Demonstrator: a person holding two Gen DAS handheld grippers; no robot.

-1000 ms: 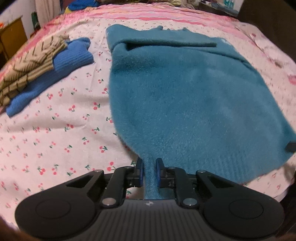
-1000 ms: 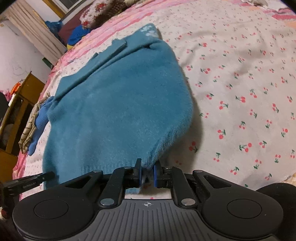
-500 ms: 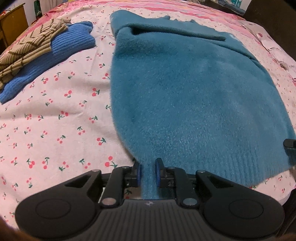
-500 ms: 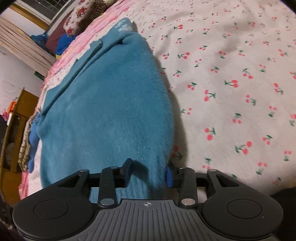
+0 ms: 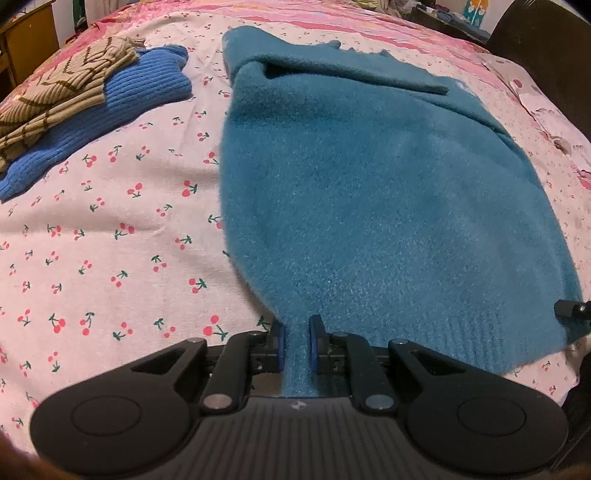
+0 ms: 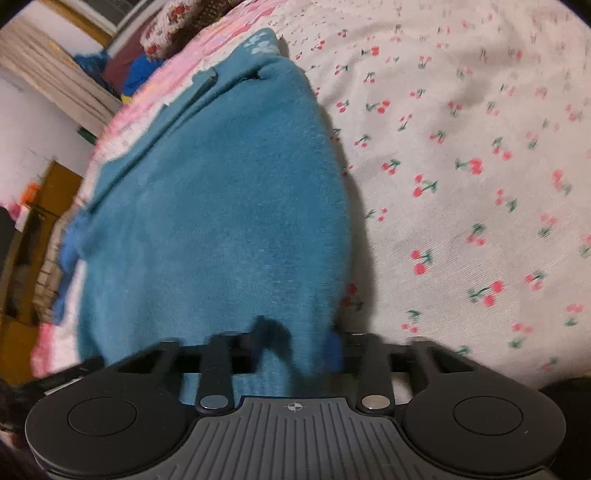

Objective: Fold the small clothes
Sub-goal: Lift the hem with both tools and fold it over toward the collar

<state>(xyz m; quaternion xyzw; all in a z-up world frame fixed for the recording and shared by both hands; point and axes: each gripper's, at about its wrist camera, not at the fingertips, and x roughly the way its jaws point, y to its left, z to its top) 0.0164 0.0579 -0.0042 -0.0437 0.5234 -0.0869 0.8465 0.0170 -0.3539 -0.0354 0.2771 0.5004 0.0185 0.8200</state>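
Observation:
A fuzzy teal sweater lies spread on the cherry-print bedsheet, its sleeves folded across the far end. My left gripper is shut on the sweater's near left hem corner. In the right wrist view the sweater fills the left half. My right gripper is open, its fingers spread wide with the sweater's near right hem lying loose between them.
A folded blue knit with a tan striped garment on top lies at the far left of the bed. A wooden cabinet stands beyond the bed's left edge. Pillows sit at the far end.
My right gripper has opened and let go of the sweater's hem. My left gripper keeps its hold. Both cameras have moved forward and lower over the bed.

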